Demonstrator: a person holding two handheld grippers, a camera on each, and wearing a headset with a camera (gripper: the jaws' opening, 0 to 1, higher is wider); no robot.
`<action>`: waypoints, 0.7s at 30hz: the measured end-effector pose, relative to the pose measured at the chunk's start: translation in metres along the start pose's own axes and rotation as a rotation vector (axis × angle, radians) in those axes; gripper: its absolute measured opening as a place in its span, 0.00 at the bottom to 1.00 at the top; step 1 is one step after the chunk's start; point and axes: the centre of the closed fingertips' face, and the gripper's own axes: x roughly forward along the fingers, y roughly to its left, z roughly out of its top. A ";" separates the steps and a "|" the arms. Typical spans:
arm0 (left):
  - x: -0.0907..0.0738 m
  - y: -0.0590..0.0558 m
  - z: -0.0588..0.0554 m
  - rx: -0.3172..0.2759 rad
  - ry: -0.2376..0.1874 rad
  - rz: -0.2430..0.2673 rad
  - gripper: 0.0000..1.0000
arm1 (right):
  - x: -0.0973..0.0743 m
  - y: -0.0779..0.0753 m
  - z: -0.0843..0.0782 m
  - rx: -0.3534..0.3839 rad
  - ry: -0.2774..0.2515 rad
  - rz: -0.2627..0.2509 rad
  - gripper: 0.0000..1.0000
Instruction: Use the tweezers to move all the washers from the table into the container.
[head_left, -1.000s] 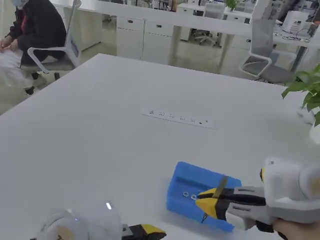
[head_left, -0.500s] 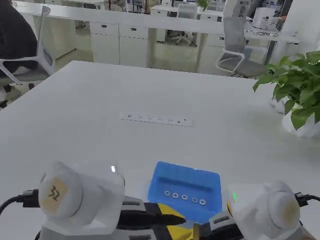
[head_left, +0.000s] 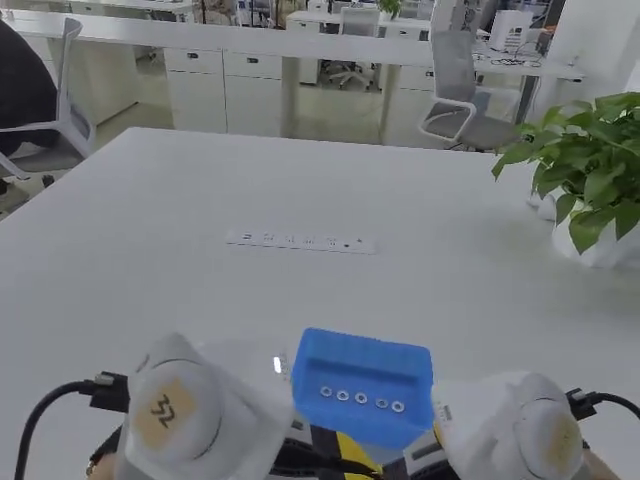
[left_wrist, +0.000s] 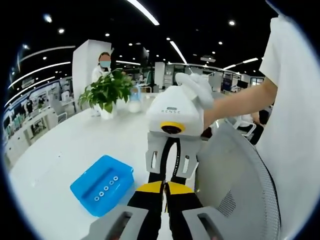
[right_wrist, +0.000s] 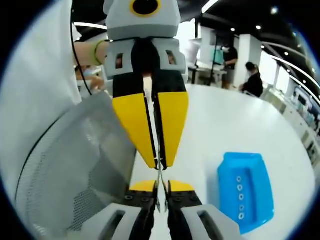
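The blue container (head_left: 365, 385) sits on the white table (head_left: 300, 200) with several washers (head_left: 361, 398) in a row inside it; it also appears in the left gripper view (left_wrist: 102, 184) and the right gripper view (right_wrist: 246, 190). Low in the head view, the left gripper (head_left: 190, 420) and right gripper (head_left: 520, 440) face each other just in front of the container. My right gripper (right_wrist: 160, 189) is shut on thin metal tweezers (right_wrist: 159, 176). The left gripper (right_wrist: 160, 162) is shut, its yellow tips meeting the tweezers' far end; whether they grip it is unclear.
A potted plant (head_left: 590, 180) stands at the table's right edge, and a strip of sockets (head_left: 300, 241) is set in its middle. A mesh chair back (right_wrist: 75, 165) is close beside the grippers. Office chairs (head_left: 455, 90) and desks stand beyond the table.
The right gripper has drawn back from over the container to the near edge, and the left gripper has come up to meet it tip to tip. The head camera has shifted.
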 end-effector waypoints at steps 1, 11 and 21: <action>0.000 0.002 -0.001 0.014 0.008 0.004 0.00 | 0.000 -0.001 0.000 0.006 -0.007 -0.006 0.06; 0.007 0.004 -0.023 0.125 0.137 -0.046 0.00 | -0.006 -0.007 -0.023 0.118 -0.040 -0.060 0.08; 0.023 0.005 -0.051 0.192 0.257 -0.083 0.00 | 0.001 -0.002 -0.066 0.104 0.090 -0.084 0.06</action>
